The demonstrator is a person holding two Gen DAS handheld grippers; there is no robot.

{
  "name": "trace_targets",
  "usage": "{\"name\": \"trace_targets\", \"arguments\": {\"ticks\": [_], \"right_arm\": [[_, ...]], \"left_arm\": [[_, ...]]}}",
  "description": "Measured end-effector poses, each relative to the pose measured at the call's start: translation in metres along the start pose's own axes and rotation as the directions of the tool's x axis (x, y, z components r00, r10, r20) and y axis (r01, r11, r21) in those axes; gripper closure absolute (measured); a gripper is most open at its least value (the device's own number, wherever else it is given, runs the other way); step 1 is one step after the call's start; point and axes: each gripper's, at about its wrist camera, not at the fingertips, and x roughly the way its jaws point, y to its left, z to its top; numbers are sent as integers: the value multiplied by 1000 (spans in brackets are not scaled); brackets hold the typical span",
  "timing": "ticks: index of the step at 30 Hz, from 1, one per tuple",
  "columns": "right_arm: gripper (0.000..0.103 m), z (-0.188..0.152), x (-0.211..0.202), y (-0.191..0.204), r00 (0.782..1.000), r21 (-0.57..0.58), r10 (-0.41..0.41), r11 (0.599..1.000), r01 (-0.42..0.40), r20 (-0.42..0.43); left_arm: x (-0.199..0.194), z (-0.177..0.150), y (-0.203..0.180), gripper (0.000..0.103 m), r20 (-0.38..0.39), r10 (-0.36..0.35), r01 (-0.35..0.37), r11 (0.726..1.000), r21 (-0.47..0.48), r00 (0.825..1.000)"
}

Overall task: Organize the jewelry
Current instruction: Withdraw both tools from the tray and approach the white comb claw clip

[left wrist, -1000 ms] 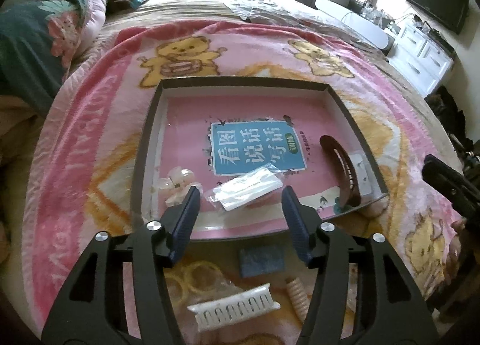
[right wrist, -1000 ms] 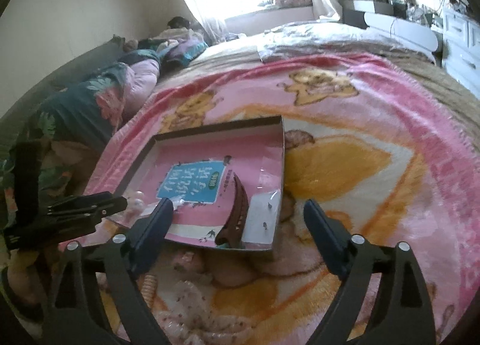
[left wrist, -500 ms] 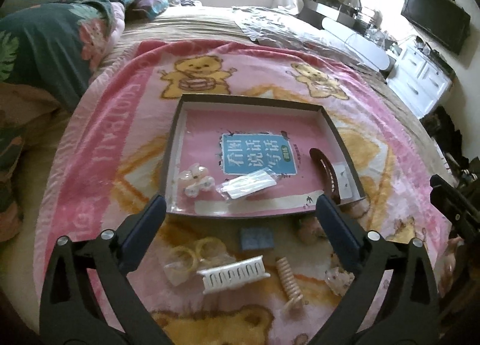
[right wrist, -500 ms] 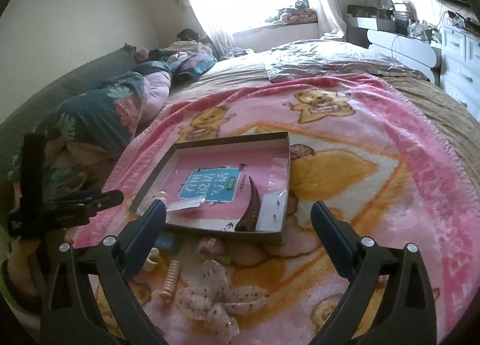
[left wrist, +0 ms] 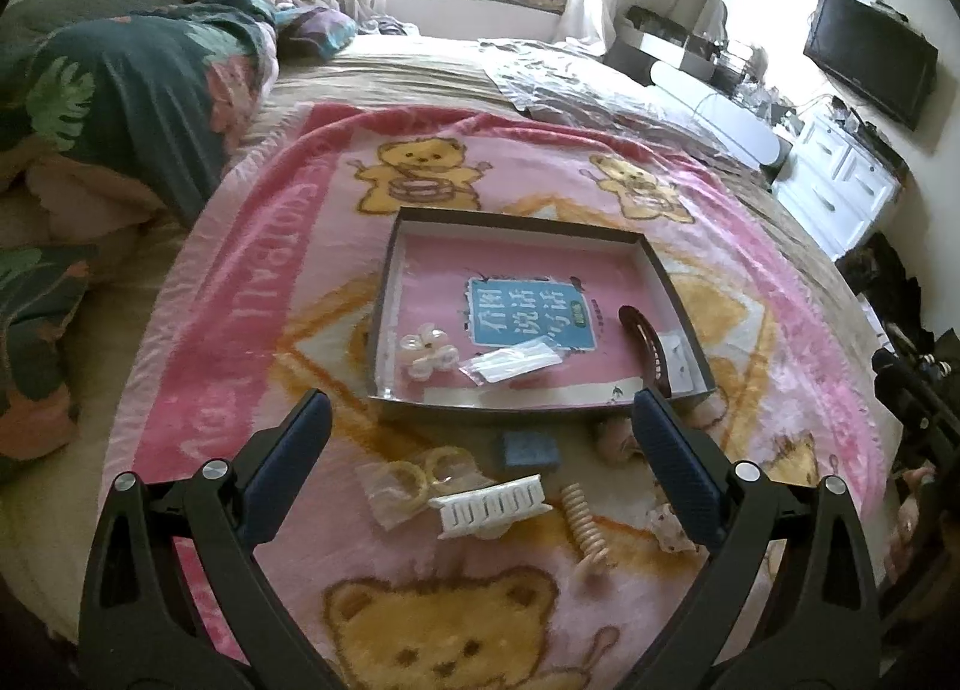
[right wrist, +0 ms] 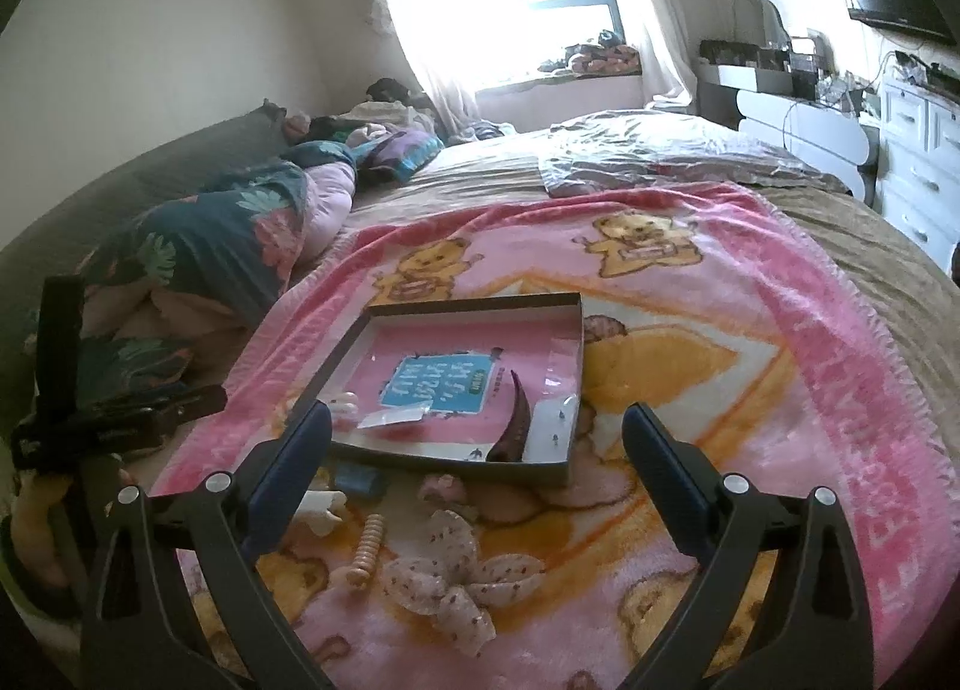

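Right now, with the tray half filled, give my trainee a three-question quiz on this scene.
1. True or false: the brown clip lies inside the tray.
2. Which lies outside the tray, on the blanket? A) the white comb B) the flower clip C) the clear packet
3. Fill in: both the left gripper and the right gripper are ____ and hold nothing.

Key: 1 true; 2 A; 3 open.
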Motion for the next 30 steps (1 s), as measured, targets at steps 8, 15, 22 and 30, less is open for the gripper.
{"name": "trace_targets", "arguments": {"ticks": [8, 15, 22, 30], "right_arm": [[6, -3, -18, 21, 1000, -47, 14, 999, -13, 11], [6, -13, -24, 39, 999, -83, 41, 996, -42, -13], [6, -27, -23, 62, 997, -133, 64, 989, -70, -48], [6, -49, -19, 75, 992, -171, 77, 981, -93, -102]], "left_arm": [[-26, -8, 13, 9, 42, -2, 3, 1000, -18, 999], [-37, -21, 25, 9, 46, 8, -6, 1000, -29, 999], [-38, -37, 36, 9, 21, 24, -23, 999, -35, 999], [-34, -58, 41, 9, -15, 37, -37, 999, -25, 999]]}}
